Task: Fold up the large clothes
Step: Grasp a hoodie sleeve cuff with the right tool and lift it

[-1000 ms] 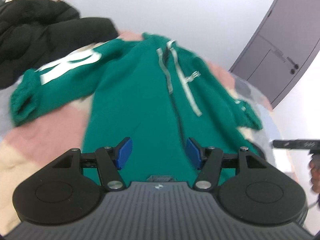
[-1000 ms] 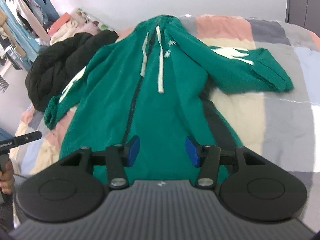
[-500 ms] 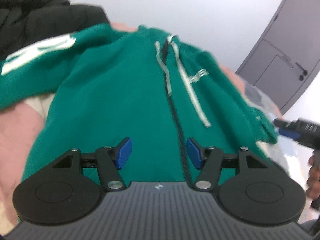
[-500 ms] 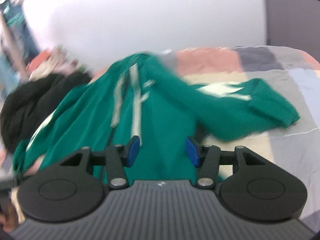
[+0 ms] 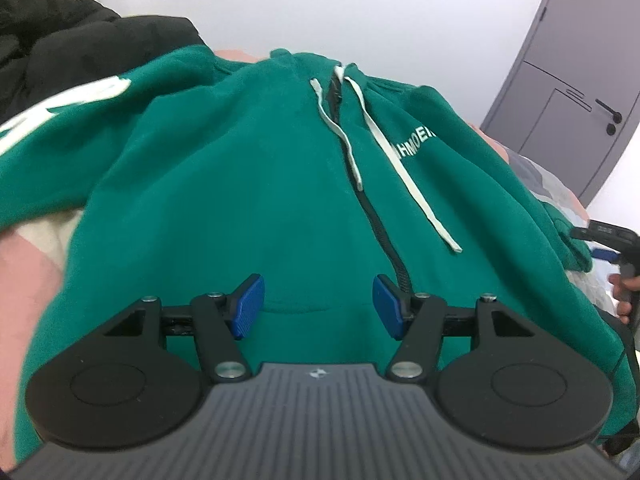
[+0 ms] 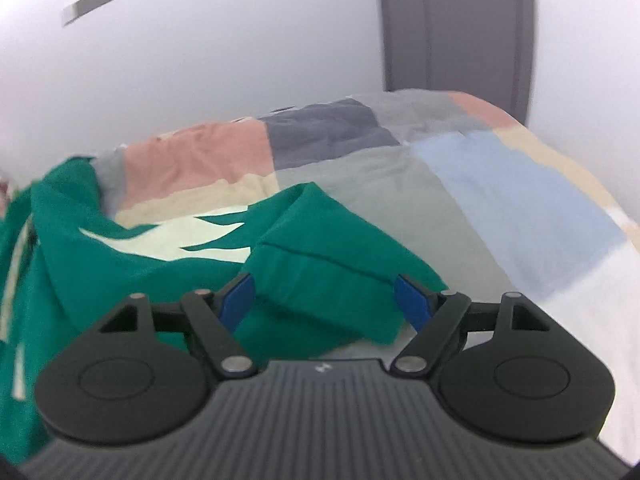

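A patchwork bed against a white wall carries the work. The green hoodie is spread front-up across it, zip closed. The left claw is held open over the hem, nothing gripped. The right claw has just been opened wider, the sleeve cuff between its pads but not yet pinched. The cuff should be taken squarely through both layers, then carried across the chest. A black jacket is heaped beside the far sleeve; a grey door is seen beyond.

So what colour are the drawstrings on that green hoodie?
The drawstrings are white against the green hoodie, clearest in the left wrist view.
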Demonstrator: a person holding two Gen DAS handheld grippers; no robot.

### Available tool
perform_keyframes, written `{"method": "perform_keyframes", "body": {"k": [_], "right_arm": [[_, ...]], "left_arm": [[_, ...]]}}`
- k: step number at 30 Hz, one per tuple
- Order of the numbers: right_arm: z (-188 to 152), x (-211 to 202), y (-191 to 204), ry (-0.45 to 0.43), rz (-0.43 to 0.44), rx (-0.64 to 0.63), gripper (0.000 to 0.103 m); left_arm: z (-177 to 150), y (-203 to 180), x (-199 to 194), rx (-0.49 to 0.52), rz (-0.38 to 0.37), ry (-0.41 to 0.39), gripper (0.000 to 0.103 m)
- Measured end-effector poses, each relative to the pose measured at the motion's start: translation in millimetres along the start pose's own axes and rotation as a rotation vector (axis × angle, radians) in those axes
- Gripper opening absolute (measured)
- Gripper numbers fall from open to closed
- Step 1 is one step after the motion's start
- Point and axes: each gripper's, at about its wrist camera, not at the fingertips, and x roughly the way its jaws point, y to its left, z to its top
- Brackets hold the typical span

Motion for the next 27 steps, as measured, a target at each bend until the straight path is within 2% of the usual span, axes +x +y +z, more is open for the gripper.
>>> {"method": "perform_keyframes", "body": {"k": [2,4,9,12,13,14,15,20,23,27], "right_arm": [[-1,11,3,-0.036,0.032,-0.069,0.086],[-3,21,11,-0.048,0.060,-0.153,0.085],[-12,46,23,0.004,0.055,-0.309,0.086],[-2,51,8,0.008,0.055,-0.263,0.060],[3,50,0,0.008,0.072,-0.234,0.046],[10,47,-7,-0.003,0.075,-0.217,0.038],[18,44,-13,-0.012,0.068,-0.203,0.036],[96,17,-56,-0.108,0.059,-0.081,0.031],[150,2,-73,-0.175,-0.022,-0.093,0.030],[215,-9,-105,-0.220,-0.091,0.007,0.029]], "left_arm": [[0,1,6,-0.009,-0.026,0.000,0.066],[0,0,9,-0.007,-0.037,-0.004,0.066],[-2,-2,18,0.007,-0.037,-0.001,0.066],[-3,-4,18,0.016,-0.032,-0.006,0.066],[-3,-4,18,0.018,-0.029,-0.010,0.066],[-2,-4,18,0.019,-0.027,-0.011,0.066],[-3,-4,18,0.019,-0.025,-0.012,0.066],[-3,-4,21,0.029,0.011,-0.019,0.066],[-2,-2,24,0.026,0.033,-0.024,0.066],[2,0,26,0.014,0.055,-0.036,0.066]]}}
